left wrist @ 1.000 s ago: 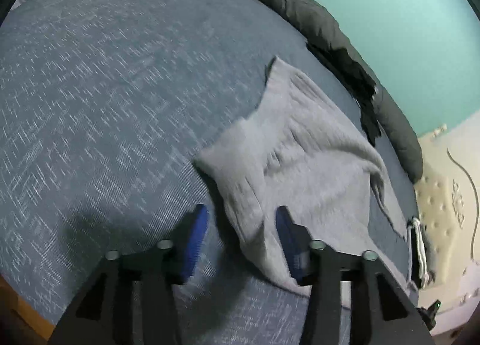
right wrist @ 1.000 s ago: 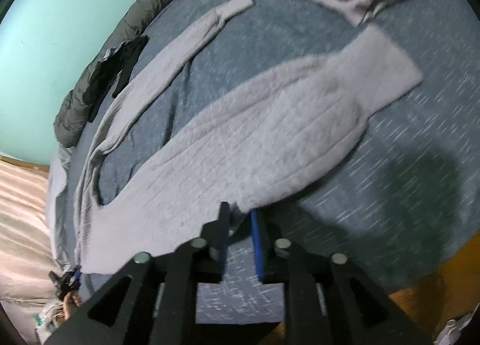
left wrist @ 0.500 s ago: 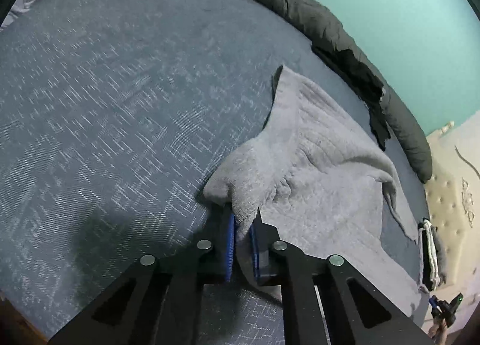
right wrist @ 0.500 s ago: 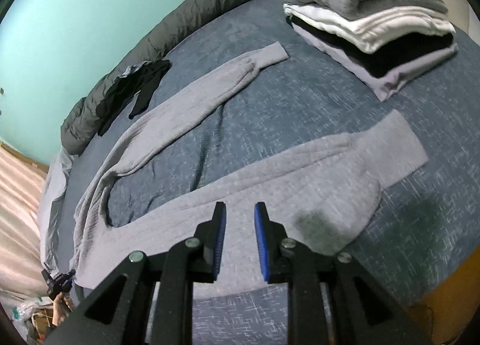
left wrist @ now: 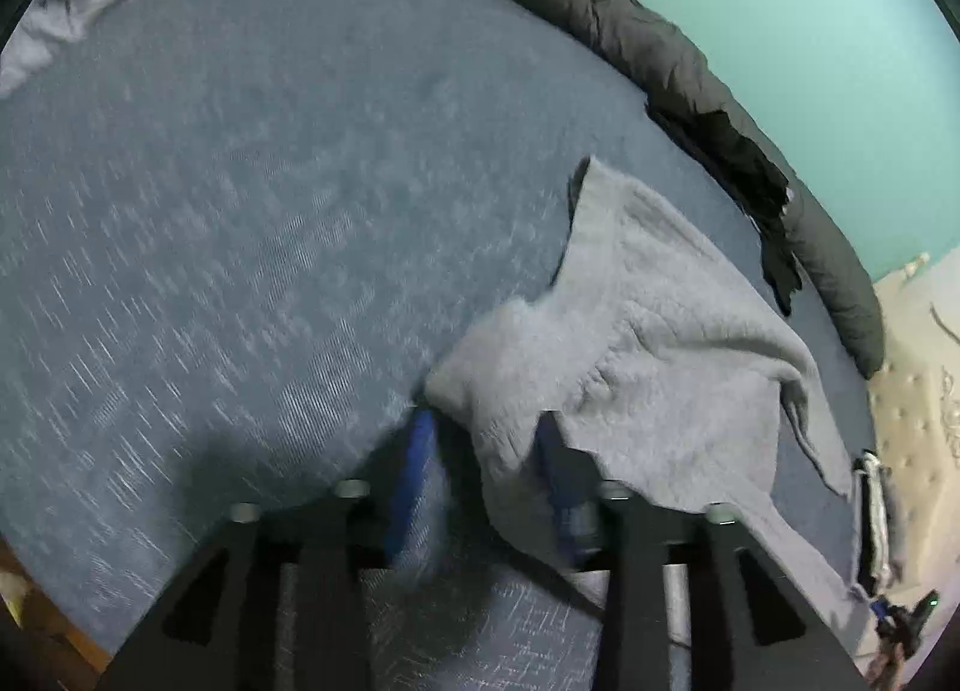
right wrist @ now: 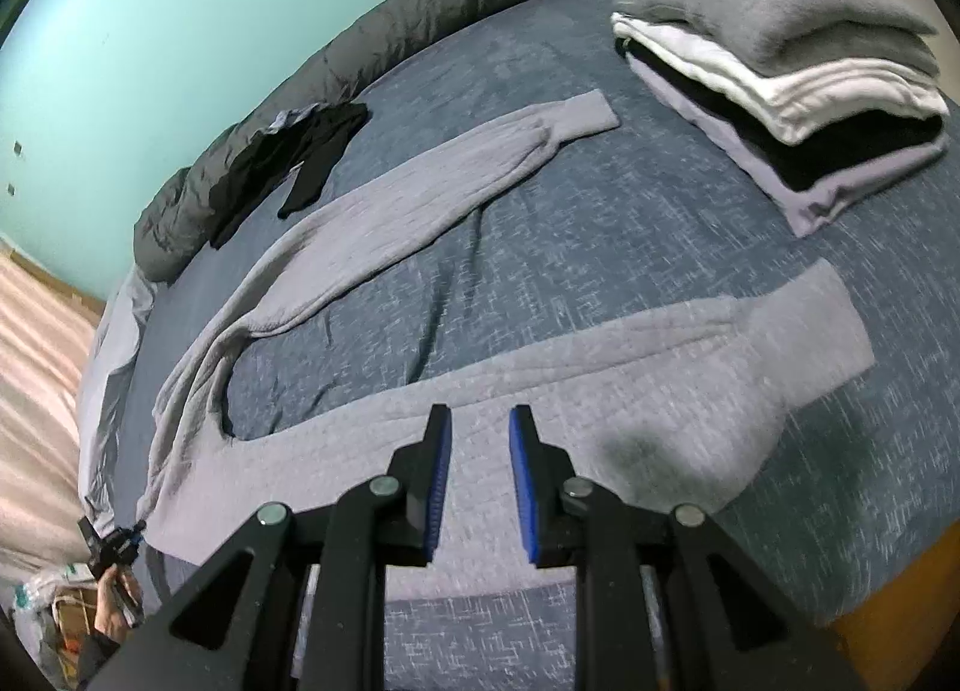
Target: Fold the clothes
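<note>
Grey pants are lying spread out on the blue bed.

The left gripper (left wrist: pixel 486 451) is opening its jaws, and the waist end of the grey pants (left wrist: pixel 636 355) is drooping between them, draped over the right jaw and not pinched. The right gripper (right wrist: pixel 479 469) is opening a little too, hanging above one pant leg (right wrist: pixel 600 391) with nothing between its jaws. The other leg (right wrist: pixel 420 193) is stretching away toward a dark rolled blanket (right wrist: pixel 384 48). A pile of folded clothes (right wrist: pixel 798 84) is sitting at the far right.

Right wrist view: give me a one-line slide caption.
Right gripper, jaws opening and empty, above grey sweatpants spread on the blue bed, folded stack beyond.
</note>
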Demonstrator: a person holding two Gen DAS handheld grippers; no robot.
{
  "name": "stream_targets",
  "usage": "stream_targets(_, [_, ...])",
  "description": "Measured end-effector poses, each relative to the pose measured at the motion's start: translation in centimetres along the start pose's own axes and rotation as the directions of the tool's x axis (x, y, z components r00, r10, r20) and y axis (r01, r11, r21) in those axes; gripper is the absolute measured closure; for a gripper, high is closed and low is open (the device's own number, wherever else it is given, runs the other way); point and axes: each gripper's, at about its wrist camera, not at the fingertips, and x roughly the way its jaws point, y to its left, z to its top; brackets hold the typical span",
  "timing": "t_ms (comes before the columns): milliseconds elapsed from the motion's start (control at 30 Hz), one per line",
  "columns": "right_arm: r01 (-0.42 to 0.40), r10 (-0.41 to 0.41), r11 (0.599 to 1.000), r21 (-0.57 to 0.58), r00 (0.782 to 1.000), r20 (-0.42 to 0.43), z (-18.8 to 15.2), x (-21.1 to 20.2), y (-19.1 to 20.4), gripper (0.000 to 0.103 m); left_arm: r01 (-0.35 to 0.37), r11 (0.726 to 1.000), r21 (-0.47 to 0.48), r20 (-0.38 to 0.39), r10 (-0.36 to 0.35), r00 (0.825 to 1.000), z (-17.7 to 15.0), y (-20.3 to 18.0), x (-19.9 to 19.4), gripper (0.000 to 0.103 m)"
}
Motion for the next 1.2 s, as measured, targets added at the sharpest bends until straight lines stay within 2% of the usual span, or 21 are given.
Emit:
stream_targets(67, [-0.004, 0.004, 1.000, -0.006, 1.000, -0.004, 0.7, 0.8, 0.3, 0.071, -0.023, 0.999, 0.025, 0.045, 0.022, 0.999, 1.1, -0.7, -1.1, 0.056])
stream_targets(133, [-0.010, 0.010, 1.000, -0.007, 1.000, -0.009, 1.7, 2.1, 1.0, 0.071, -0.057, 0.998, 0.036, 0.112, 0.053, 0.992, 2.6, -1.6, -2.3, 0.056])
stream_targets(167, [-0.015, 0.015, 1.000, -0.011, 1.000, -0.009, 2.2, 2.7, 1.6, 0.071, -0.051, 0.998, 0.045, 0.125, 0.045, 0.991, 3.4, -2.0, -2.4, 0.055])
stream_targets(267, [-0.044, 0.044, 0.999, -0.025, 0.999, -0.003, 3.8, 5.1, 3.5, 0.070, -0.002, 0.995, 0.096, 0.085, -0.006, 0.996, 5.6, -4.1, -1.1, 0.045])
stream_targets(467, [-0.125, 0.125, 0.991, -0.049, 0.992, -0.010, 5.1, 11.9, 8.8, 0.068, 0.042, 0.989, 0.144, 0.013, -0.044, 0.999, 8.7, -7.8, 4.2, 0.045])
stream_targets(700, [-0.231, 0.230, 0.971, -0.055, 0.973, -0.023, 3.7, 18.0, 13.4, 0.067, 0.004, 0.989, 0.149, -0.055, 0.004, 0.998, 11.8, -10.2, 11.7, 0.045])
stream_targets(767, [-0.240, 0.239, 0.968, -0.071, 0.971, -0.025, 3.2, 18.8, 14.0, 0.067, -0.010, 0.989, 0.146, -0.059, 0.018, 0.998, 12.5, -10.2, 13.2, 0.045])
stream_targets(867, [-0.242, 0.241, 0.967, -0.080, 0.970, -0.024, 2.6, 20.0, 14.4, 0.066, 0.011, 0.991, 0.133, -0.078, -0.001, 0.997, 13.6, -10.4, 15.6, 0.045])
stream_targets(1033, [-0.235, 0.235, 0.969, -0.080, 0.972, -0.015, 1.6, 21.0, 14.2, 0.065, -0.011, 0.987, 0.159, -0.097, 0.027, 0.995, 14.2, -10.7, 17.8, 0.046])
stream_targets(1100, [-0.241, 0.240, 0.967, -0.082, 0.971, -0.016, 1.3, 21.5, 14.3, 0.065, 0.007, 0.986, 0.164, -0.090, 0.007, 0.996, 14.2, -10.8, 18.0, 0.068])
stream_targets(1133, [-0.246, 0.245, 0.966, -0.083, 0.969, -0.024, 1.2, 21.8, 14.5, 0.065, 0.015, 0.985, 0.172, -0.085, 0.000, 0.996, 14.2, -11.0, 18.0, 0.070])
stream_targets(1200, [-0.253, 0.251, 0.962, -0.101, 0.967, -0.033, 1.1, 22.1, 15.0, 0.065, 0.015, 0.980, 0.200, -0.063, -0.002, 0.998, 14.2, -11.7, 17.6, 0.084])
